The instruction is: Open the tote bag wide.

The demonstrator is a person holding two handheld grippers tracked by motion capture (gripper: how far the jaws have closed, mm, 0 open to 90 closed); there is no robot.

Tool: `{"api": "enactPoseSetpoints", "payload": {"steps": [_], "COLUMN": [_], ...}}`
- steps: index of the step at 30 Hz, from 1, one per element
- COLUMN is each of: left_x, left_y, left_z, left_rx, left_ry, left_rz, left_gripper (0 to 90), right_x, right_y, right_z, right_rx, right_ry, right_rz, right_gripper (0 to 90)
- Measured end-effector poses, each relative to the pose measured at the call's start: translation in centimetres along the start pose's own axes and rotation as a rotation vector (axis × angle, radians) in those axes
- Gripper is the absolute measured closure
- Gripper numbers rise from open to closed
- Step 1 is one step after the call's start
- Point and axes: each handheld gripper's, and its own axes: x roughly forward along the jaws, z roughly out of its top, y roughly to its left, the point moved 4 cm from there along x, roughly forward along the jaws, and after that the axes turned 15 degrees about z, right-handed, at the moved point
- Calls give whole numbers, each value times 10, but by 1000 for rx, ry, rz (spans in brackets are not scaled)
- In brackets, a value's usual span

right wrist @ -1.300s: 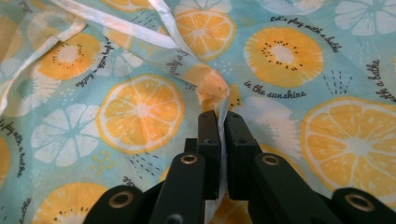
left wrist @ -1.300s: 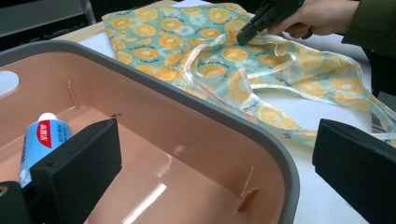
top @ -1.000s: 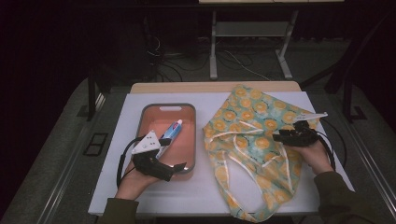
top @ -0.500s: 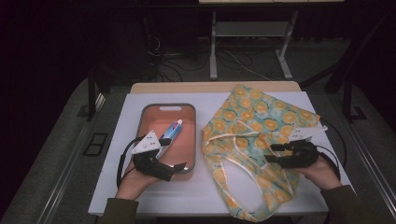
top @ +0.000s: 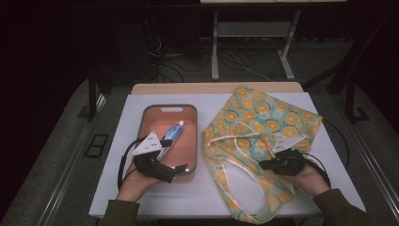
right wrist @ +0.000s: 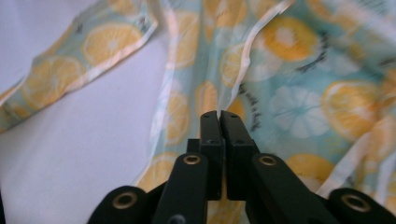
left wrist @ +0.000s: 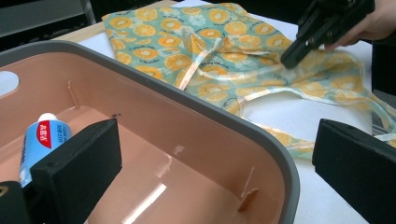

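A salmon tray (top: pixel 167 108) with a grey rim holds a blue and white toothpaste tube (top: pixel 173 132). My left gripper (top: pixel 174 172) is open at the tray's near right corner; one jaw is inside the tray (left wrist: pixel 187 99) and the other outside over the white mat, near the tube (left wrist: pixel 42 139). An orange-slice print tote bag (top: pixel 263 117) lies flat on the right. My right gripper (top: pixel 262 165) rests low on it, jaws shut, and the bag's white-trimmed edge (right wrist: pixel 243 70) runs into the tips (right wrist: pixel 219 114). The left gripper view shows that gripper (left wrist: pixel 290 57) touching the bag (left wrist: pixel 187 42).
A white mat (top: pixel 160 202) covers the wooden table (top: pixel 211 87). The bag's handle loops (top: pixel 230 162) spread toward the near edge between the tray and my right hand. Cables trail from both grippers. Dark floor, cords and a table frame lie beyond the far edge.
My right gripper has moved toward the near edge and a little left across the bag, and the fabric's right side has shifted with it. The left gripper and tray stayed still.
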Motion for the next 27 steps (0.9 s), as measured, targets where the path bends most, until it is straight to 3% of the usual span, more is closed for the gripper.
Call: {"api": "enactPoseSetpoints", "payload": {"steps": [3, 6, 11, 19, 27], "left_x": [0, 0, 0, 0, 0], "left_y": [0, 0, 0, 0, 0], "left_z": [0, 0, 0, 0, 0], "left_rx": [-1, -1, 1, 2, 2], "left_ry": [1, 1, 4, 4, 4], "left_rz": [2, 3, 5, 4, 5], "left_gripper": [0, 0, 0, 0, 0], "right_x": [-12, -19, -14, -1, -20], "right_y": [-4, -14, -39, -50, -37], "right_z": [4, 6, -5, -17, -1], "right_rx": [-5, 6, 61, 103, 114], "right_ry": [-47, -62, 0, 71, -73], "right_rz": [-34, -97, -166, -172, -127], "right_gripper": [886, 885, 885, 844, 591]}}
